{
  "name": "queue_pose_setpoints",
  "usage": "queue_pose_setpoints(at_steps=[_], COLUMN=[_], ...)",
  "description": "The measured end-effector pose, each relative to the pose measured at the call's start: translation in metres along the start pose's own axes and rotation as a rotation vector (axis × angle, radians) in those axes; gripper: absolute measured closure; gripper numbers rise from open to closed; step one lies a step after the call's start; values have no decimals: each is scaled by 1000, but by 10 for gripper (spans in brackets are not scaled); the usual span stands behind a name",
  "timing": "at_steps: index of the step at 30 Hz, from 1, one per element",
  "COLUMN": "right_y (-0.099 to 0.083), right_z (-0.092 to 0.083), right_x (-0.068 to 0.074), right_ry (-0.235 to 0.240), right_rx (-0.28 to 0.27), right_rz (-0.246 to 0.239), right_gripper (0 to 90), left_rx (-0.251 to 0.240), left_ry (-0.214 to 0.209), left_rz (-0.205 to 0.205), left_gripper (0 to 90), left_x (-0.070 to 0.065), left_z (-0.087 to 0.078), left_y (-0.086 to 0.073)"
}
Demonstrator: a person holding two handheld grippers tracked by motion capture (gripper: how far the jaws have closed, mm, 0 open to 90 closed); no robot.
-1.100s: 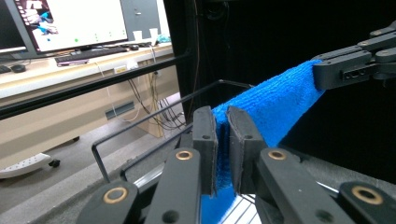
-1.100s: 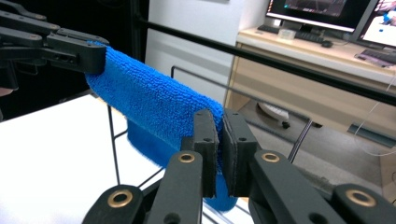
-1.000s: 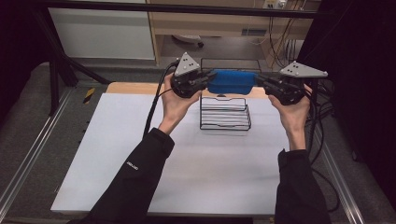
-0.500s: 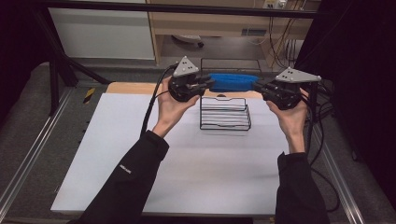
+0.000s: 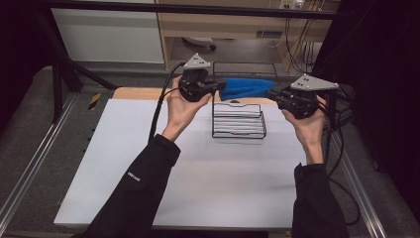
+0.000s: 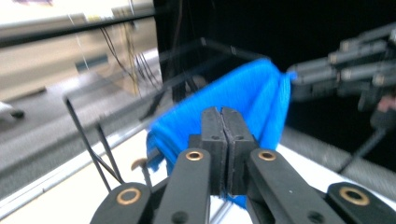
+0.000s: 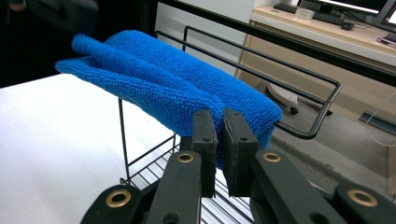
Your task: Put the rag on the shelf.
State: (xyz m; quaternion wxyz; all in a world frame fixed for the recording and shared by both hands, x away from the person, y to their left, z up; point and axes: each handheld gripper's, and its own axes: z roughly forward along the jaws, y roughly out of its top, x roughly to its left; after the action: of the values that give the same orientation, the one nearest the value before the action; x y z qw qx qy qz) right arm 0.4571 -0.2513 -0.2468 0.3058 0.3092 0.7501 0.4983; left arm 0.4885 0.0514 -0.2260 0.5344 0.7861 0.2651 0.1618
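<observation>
Since the earlier frame, the blue cloth (image 5: 246, 88) had been stretched longer between the grippers, which had been drawn apart. It was held in the air above the back edge of the black wire rack (image 5: 238, 120), toward twelve o'clock on the white bench (image 5: 198, 173). One end was clamped in the left gripper (image 5: 214, 87), whose jaws had just been closing, at nine o'clock of the cloth. The other end was pinched in the right gripper (image 5: 273, 93), at three o'clock.
</observation>
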Motion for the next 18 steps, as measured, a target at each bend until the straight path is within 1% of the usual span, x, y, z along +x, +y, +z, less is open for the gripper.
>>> queue_pose_setpoints(at_steps=[1, 4, 6, 11, 13, 14, 18], right_y=[0, -1, -2, -4, -3, -3, 2], right_z=[0, 1, 1, 0, -3, -5, -9], right_x=[0, 0, 0, -1, -3, -3, -2], right_ry=[1, 2, 3, 19, 23, 26, 47], right_rx=[1, 7, 10, 16, -4, -16, -65], right_rz=[-2, -8, -12, -6, 15, 26, 60], right_gripper=[847, 839, 830, 743, 680, 665, 644], left_rx=[15, 42, 65, 83, 87, 88, 94], left_ry=[-3, -6, 2, 16, 19, 22, 29], left_rz=[7, 11, 28, 45, 51, 52, 60], left_gripper=[895, 897, 897, 898, 898, 898, 898], left_x=[0, 0, -1, -2, -2, -2, -2], left_z=[2, 7, 9, 14, 16, 17, 20], left_y=[-2, -8, -11, -15, -17, -17, -20])
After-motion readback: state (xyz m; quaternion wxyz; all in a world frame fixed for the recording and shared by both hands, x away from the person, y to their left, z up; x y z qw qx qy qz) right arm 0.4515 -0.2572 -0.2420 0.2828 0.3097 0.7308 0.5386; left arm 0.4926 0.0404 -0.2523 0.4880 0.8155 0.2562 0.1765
